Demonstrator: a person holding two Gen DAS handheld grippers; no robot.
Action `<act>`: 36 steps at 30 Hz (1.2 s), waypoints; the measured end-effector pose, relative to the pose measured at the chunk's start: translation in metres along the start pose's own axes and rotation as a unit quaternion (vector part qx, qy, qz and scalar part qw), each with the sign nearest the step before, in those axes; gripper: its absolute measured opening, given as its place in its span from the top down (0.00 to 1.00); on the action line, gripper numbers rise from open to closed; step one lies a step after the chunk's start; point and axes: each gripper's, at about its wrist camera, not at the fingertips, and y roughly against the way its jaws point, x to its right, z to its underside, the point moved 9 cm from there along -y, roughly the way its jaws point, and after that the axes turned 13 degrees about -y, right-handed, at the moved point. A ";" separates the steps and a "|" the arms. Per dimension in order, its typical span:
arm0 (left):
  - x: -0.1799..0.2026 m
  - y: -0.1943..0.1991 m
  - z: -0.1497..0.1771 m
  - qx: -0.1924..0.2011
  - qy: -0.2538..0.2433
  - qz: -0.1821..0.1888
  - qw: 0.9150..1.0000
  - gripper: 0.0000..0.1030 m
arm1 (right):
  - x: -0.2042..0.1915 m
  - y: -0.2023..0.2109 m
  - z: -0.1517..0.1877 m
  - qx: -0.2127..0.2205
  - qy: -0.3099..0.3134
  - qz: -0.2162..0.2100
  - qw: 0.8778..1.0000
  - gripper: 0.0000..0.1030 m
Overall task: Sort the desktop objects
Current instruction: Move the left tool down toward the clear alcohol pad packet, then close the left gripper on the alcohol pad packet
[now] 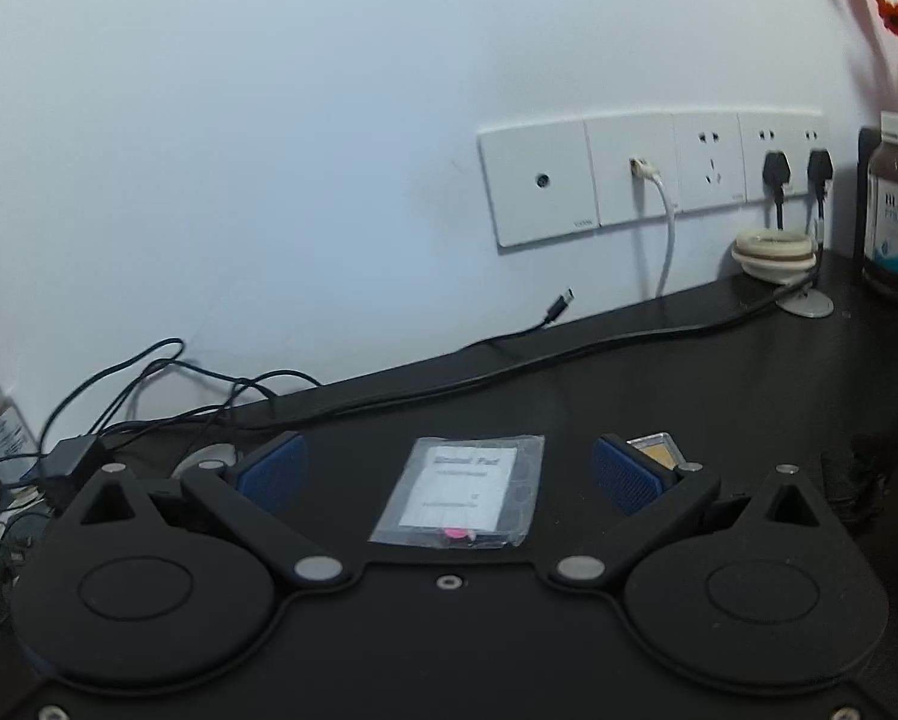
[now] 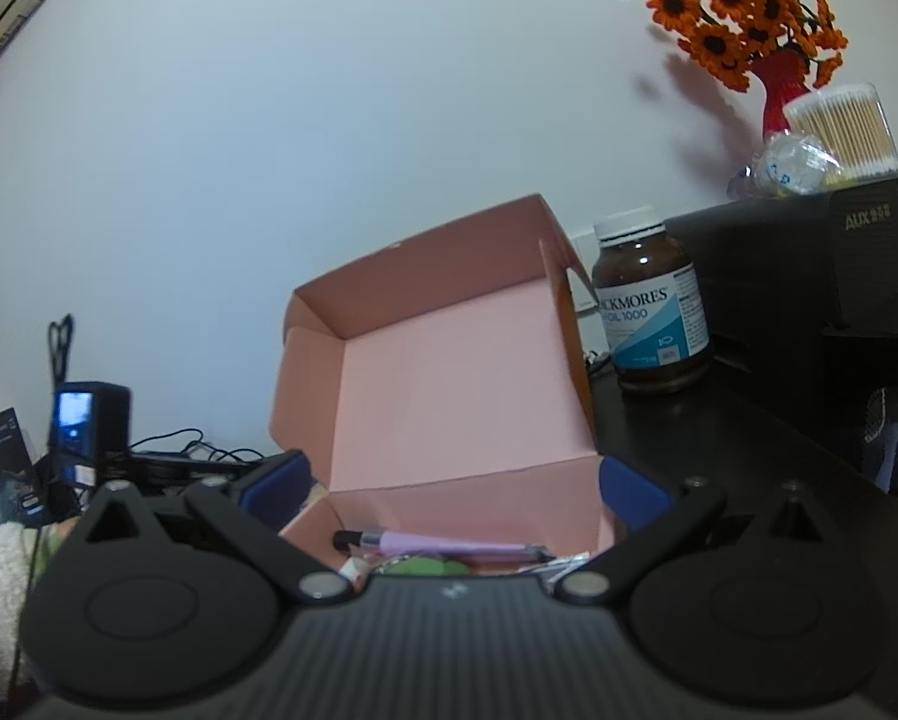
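A clear plastic packet (image 1: 459, 491) with a white label and a pink bit inside lies flat on the black desk (image 1: 658, 384). My left gripper (image 1: 449, 477) is open just above it, blue pads on either side. A small yellow square case (image 1: 658, 450) sits behind the right pad. In the right wrist view a pink cardboard box (image 2: 443, 384) stands with its lid up. Inside lie a purple pen (image 2: 443, 543) and other small items. My right gripper (image 2: 454, 483) is open over the box's front edge, holding nothing.
Black cables (image 1: 508, 372) run across the desk to wall sockets (image 1: 652, 177). Tape rolls (image 1: 772, 252) and a brown supplement bottle (image 2: 652, 312) stand at the back. A black appliance (image 2: 808, 264) carries a red vase of orange flowers (image 2: 748, 6) and cotton swabs (image 2: 844, 126).
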 end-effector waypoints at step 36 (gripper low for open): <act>-0.009 -0.045 0.008 -0.067 -0.004 0.010 0.998 0.00 | -0.001 -0.002 0.000 -0.005 0.001 0.001 1.000 0.01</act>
